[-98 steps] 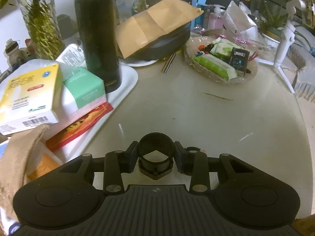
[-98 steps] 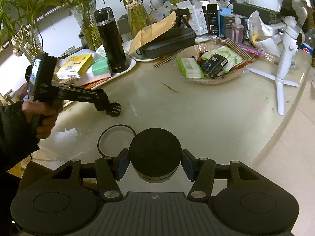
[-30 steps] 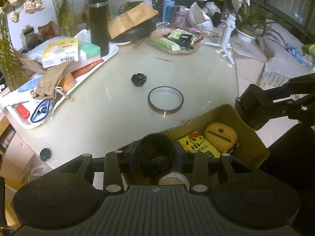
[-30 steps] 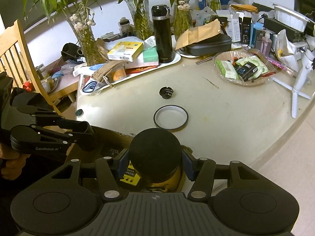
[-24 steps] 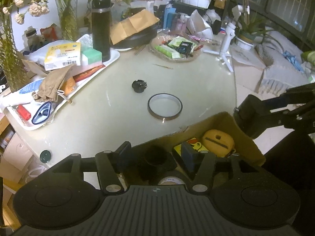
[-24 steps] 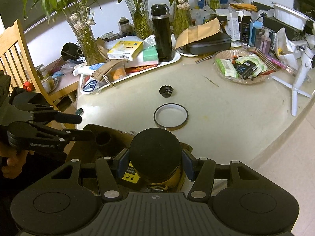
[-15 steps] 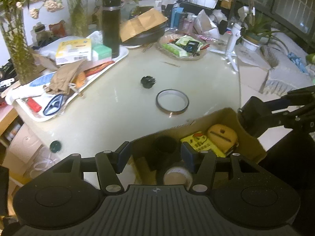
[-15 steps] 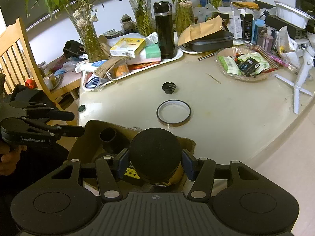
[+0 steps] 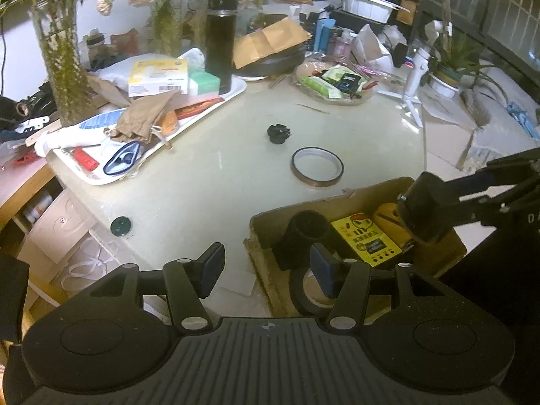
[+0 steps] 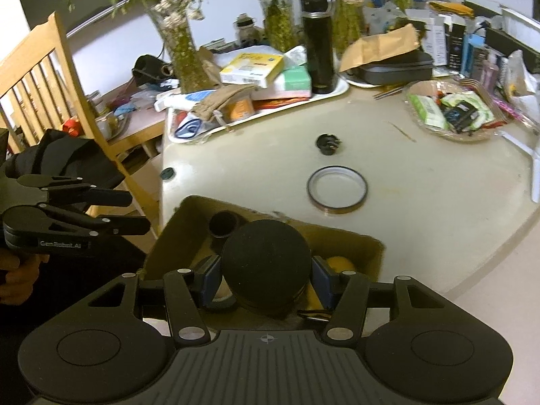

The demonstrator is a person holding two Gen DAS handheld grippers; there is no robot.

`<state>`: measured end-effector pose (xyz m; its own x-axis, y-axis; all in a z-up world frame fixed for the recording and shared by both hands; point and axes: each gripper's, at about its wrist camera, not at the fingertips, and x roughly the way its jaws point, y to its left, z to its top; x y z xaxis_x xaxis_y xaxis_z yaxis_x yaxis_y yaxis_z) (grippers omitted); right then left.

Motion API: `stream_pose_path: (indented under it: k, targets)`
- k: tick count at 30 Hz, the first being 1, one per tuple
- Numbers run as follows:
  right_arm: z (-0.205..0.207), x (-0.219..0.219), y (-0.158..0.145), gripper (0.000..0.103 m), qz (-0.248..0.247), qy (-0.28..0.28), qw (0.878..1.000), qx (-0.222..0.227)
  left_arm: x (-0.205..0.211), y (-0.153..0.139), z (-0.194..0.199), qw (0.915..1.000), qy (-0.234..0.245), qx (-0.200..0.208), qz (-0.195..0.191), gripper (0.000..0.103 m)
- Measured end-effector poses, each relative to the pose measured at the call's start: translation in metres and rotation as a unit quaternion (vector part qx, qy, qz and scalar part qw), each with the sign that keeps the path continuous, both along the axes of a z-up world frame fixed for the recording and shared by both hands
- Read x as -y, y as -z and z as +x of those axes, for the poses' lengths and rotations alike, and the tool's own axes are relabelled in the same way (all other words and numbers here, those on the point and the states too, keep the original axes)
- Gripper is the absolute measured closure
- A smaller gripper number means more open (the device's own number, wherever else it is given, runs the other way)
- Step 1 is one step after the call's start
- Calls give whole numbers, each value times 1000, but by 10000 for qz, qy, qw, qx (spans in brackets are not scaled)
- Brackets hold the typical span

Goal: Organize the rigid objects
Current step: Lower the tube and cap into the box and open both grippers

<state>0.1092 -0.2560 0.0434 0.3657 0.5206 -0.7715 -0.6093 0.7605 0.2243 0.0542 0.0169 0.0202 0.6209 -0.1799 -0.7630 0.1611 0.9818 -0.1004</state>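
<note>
My left gripper (image 9: 266, 266) is open and empty, just left of the cardboard box (image 9: 354, 195). A black tube-shaped part (image 9: 302, 236) lies inside the box beside a yellow card (image 9: 366, 241) and a yellow case (image 9: 388, 214). My right gripper (image 10: 266, 281) is shut on a round black lid (image 10: 266, 266) and holds it over the box (image 10: 184, 222). The black tube (image 10: 222, 224) shows in the box's far left corner. A tape ring (image 9: 317, 167) and a small black knob (image 9: 278, 133) lie on the table (image 9: 216, 175).
A white tray (image 9: 233, 96) of boxes, a bag and a black flask (image 9: 219, 37) stands at the back left. A glass dish (image 9: 332, 82) of packets and a white tripod (image 9: 413, 77) are at the back right. A wooden chair (image 10: 50, 77) stands left.
My left gripper opened and dropped the black tube into the box, then drew back and left. My right gripper came over the box with the lid still held.
</note>
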Motion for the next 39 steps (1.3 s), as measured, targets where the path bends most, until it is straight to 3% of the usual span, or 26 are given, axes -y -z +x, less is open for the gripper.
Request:
stream_pose_path:
  k: [11,16,19,26,32,39]
  targets:
    - [-12,-49,1,43,97,-594,9982,-44,-16,-2,-4,9991,-301,118,-259,48]
    - [-12,-56,-1,28,74,-645,9978,113,-17,-1,-5,9991,-315,110,-272,48]
    - [-10,-50,2,25,36,-584,9982,104,-16,-1,-4,9992,-294,106,-267,48]
    - [-12,-25,9,7,-117,-391,9989,246,-13,1,-3,9994,-253,67,-228,48]
    - [-7,-2,17,0,-170,-103,9996,190,-8,2,-1,9998,-160,31,-133,48]
    - [0,10,22,0,-246,111,9993,246,-2,4,4,10000,-64,-3,-56,48]
